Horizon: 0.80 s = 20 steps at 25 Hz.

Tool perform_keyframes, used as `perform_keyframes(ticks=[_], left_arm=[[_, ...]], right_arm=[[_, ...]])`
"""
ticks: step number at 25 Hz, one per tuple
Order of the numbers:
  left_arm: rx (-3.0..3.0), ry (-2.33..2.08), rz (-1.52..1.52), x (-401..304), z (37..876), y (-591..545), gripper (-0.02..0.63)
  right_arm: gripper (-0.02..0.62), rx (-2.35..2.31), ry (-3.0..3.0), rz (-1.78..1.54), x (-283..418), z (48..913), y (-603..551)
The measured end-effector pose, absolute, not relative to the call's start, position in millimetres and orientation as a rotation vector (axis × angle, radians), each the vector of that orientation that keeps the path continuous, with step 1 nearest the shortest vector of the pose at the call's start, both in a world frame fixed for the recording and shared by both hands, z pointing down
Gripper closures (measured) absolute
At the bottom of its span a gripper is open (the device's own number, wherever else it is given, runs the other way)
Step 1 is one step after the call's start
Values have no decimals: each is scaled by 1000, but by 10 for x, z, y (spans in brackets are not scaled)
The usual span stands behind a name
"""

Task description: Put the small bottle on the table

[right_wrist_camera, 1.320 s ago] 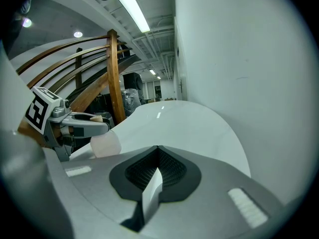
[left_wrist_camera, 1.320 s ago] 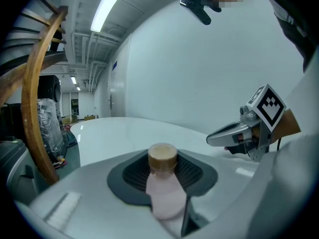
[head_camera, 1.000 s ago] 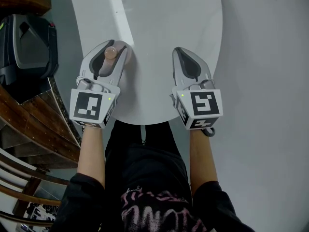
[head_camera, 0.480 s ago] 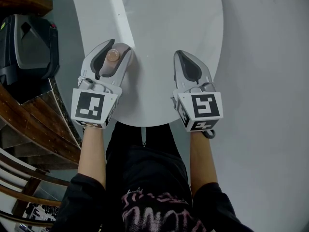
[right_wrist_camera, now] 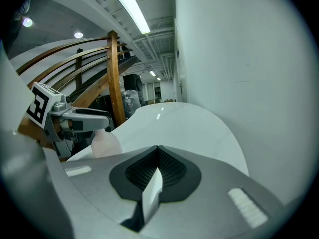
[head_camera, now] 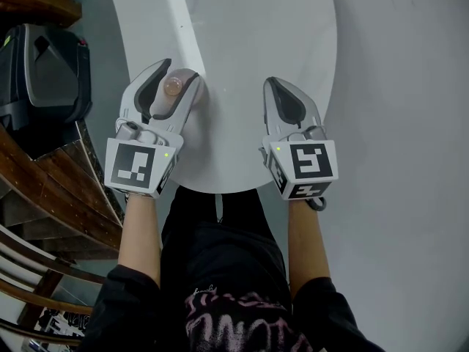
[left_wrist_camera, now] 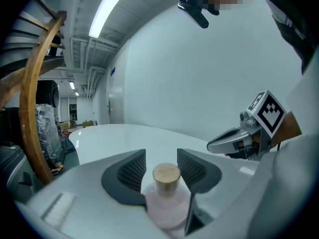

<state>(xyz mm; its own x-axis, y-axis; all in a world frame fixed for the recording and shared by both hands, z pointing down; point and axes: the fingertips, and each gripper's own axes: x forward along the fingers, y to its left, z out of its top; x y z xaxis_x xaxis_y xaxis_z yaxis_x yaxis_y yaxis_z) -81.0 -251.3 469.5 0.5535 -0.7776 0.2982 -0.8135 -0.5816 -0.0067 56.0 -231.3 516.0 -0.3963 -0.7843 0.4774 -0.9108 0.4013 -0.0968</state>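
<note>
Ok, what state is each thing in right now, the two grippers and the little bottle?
Bottle: upright, capped, standing on the table.
Left gripper: open, jaws apart either side of the bottle.
Right gripper: shut, nothing in it.

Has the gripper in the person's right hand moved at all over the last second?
No. The right gripper sits where it was, its marker cube over the near edge of the white table just as before.
</note>
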Motion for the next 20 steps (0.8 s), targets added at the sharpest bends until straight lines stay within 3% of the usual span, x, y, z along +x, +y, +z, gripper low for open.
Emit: perform_keyframes(ticks=[20], left_arm=[[2667, -1468, 398, -773, 4445, -2483, 429]], right_arm=[[584, 1523, -2355, 431, 717, 4945, -2295]])
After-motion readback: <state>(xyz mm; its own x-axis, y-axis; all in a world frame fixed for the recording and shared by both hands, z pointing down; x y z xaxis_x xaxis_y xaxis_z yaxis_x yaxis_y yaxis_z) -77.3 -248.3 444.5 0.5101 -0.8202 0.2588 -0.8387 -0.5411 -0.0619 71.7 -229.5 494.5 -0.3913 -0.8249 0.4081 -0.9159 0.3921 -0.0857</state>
